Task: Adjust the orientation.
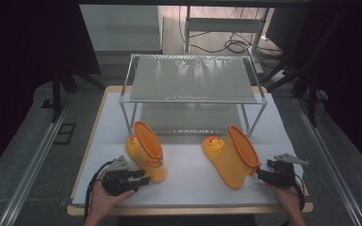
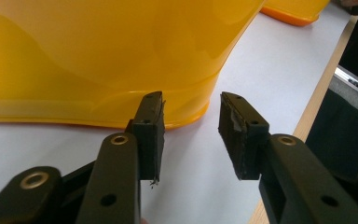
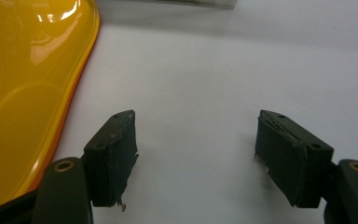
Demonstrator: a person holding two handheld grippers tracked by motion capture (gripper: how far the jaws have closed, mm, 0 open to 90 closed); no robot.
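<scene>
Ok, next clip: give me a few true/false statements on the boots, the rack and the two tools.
1. Two yellow boots, left boot and right boot, stand on the table. True.
2. A boot sits on the rack. False: both stand on the table in front of it.
3. The left tool is shut on the left boot. False: its jaws are open beside the heel.
4. The right tool is open with nothing between its jaws. True.

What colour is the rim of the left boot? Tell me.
Orange, on a yellow left boot; its rim shows best in the high view.
</scene>
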